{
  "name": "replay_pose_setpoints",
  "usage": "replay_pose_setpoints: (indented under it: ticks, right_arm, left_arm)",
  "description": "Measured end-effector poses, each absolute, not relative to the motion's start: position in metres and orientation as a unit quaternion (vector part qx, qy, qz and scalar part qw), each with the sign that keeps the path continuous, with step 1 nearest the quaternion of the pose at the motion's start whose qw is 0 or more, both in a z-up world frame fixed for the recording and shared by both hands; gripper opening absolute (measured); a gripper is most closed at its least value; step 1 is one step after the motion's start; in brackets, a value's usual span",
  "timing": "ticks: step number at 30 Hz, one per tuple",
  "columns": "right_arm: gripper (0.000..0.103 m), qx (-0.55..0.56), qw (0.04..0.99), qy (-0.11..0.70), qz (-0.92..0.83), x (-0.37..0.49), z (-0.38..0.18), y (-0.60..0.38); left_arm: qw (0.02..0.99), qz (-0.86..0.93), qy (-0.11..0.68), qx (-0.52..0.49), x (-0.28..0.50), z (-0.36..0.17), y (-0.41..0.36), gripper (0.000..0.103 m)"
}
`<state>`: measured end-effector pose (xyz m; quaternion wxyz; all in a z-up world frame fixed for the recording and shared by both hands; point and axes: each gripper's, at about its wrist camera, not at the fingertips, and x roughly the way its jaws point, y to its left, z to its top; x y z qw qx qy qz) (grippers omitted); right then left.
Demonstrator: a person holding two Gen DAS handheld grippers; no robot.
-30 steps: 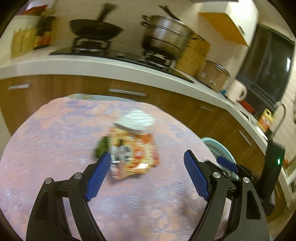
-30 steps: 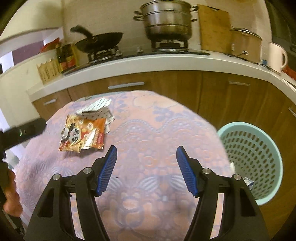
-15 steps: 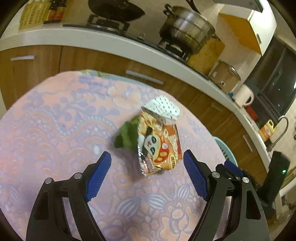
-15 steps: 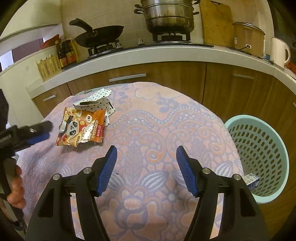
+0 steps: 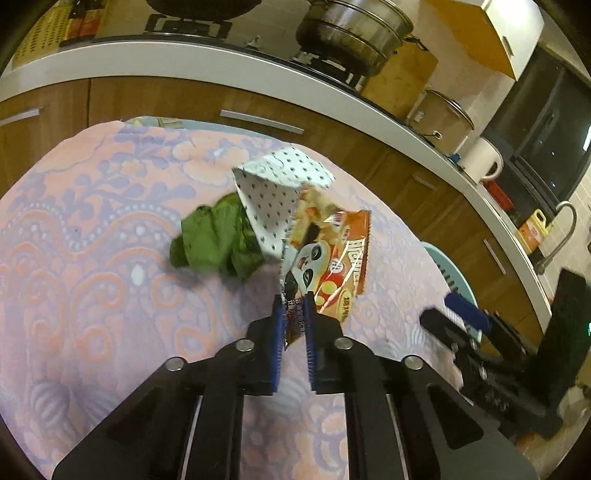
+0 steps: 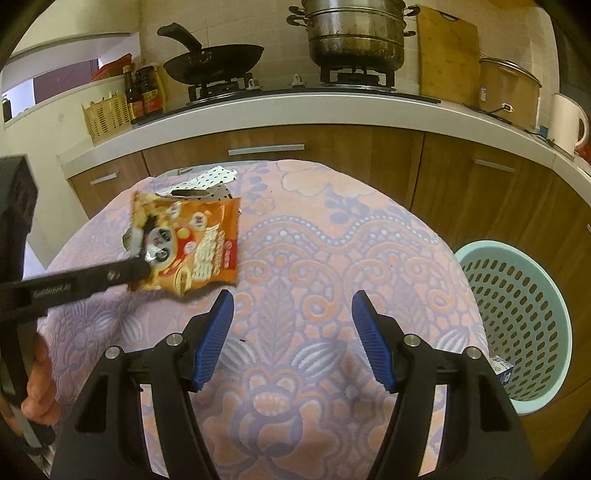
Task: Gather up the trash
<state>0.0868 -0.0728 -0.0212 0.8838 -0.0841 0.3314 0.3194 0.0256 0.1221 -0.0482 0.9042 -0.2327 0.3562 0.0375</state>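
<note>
My left gripper (image 5: 294,314) is shut on the near edge of an orange snack wrapper (image 5: 332,258) with a panda face and holds it lifted off the patterned tablecloth. From the right wrist view the wrapper (image 6: 199,247) hangs from the left gripper (image 6: 142,267) at the left. A white dotted paper bag (image 5: 273,195) and a crumpled green wrapper (image 5: 210,240) lie just behind it. My right gripper (image 6: 291,325) is open and empty over the table's near middle. A teal perforated trash basket (image 6: 517,317) stands on the floor at the table's right.
The round table (image 6: 332,258) has a pink and purple cloth. Behind it runs a wooden cabinet with a white counter (image 6: 332,107), a wok (image 6: 214,62), a steel pot (image 6: 356,33) and a kettle (image 6: 567,122). A small carton (image 6: 500,369) lies in the basket.
My left gripper moved forward, shut on the orange wrapper's edge and lifted it off the cloth. The right gripper stayed open and nearly still.
</note>
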Motion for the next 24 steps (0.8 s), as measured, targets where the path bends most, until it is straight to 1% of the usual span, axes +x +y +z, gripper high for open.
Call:
replay_pose_setpoints:
  ticks: [6, 10, 12, 13, 14, 16, 17, 21, 22, 23, 24]
  right_arm:
    - [0.063, -0.071, 0.882, 0.337, 0.323, 0.090, -0.021, -0.078]
    - [0.063, -0.072, 0.882, 0.337, 0.322, 0.089, -0.021, -0.077]
    - [0.063, -0.074, 0.882, 0.336, 0.321, 0.089, -0.021, -0.076]
    - [0.063, -0.075, 0.882, 0.337, 0.321, 0.089, -0.022, -0.076]
    - [0.063, -0.076, 0.882, 0.337, 0.321, 0.089, -0.022, -0.076]
    - [0.063, -0.077, 0.881, 0.338, 0.321, 0.090, -0.022, -0.076]
    - [0.063, -0.077, 0.881, 0.339, 0.321, 0.090, -0.023, -0.076]
    - [0.063, -0.077, 0.880, 0.341, 0.321, 0.090, -0.023, -0.076]
    - [0.064, -0.078, 0.880, 0.342, 0.321, 0.090, -0.024, -0.076]
    - [0.064, -0.078, 0.879, 0.343, 0.321, 0.090, -0.024, -0.075]
    - [0.065, -0.078, 0.879, 0.343, 0.321, 0.090, -0.024, -0.075]
  left_arm:
    - [0.900, 0.032, 0.367, -0.232, -0.015, -0.049, 0.118, 0.006]
    - [0.886, 0.007, 0.400, -0.233, -0.040, -0.054, 0.115, 0.007]
    - [0.887, 0.018, 0.406, -0.221, -0.045, -0.055, 0.114, 0.016]
    - [0.889, 0.027, 0.404, -0.212, -0.047, -0.055, 0.114, 0.029]
    - [0.893, 0.039, 0.400, -0.201, -0.048, -0.054, 0.114, 0.044]
    - [0.900, 0.063, 0.392, -0.181, -0.046, -0.052, 0.114, 0.059]
    - [0.901, 0.069, 0.391, -0.177, -0.043, -0.050, 0.115, 0.060]
    - [0.903, 0.113, 0.389, -0.141, -0.033, -0.048, 0.115, 0.061]
    - [0.904, 0.122, 0.388, -0.130, -0.030, -0.046, 0.115, 0.065]
    - [0.905, 0.132, 0.388, -0.117, -0.030, -0.046, 0.114, 0.071]
    - [0.905, 0.138, 0.387, -0.112, -0.029, -0.044, 0.115, 0.074]
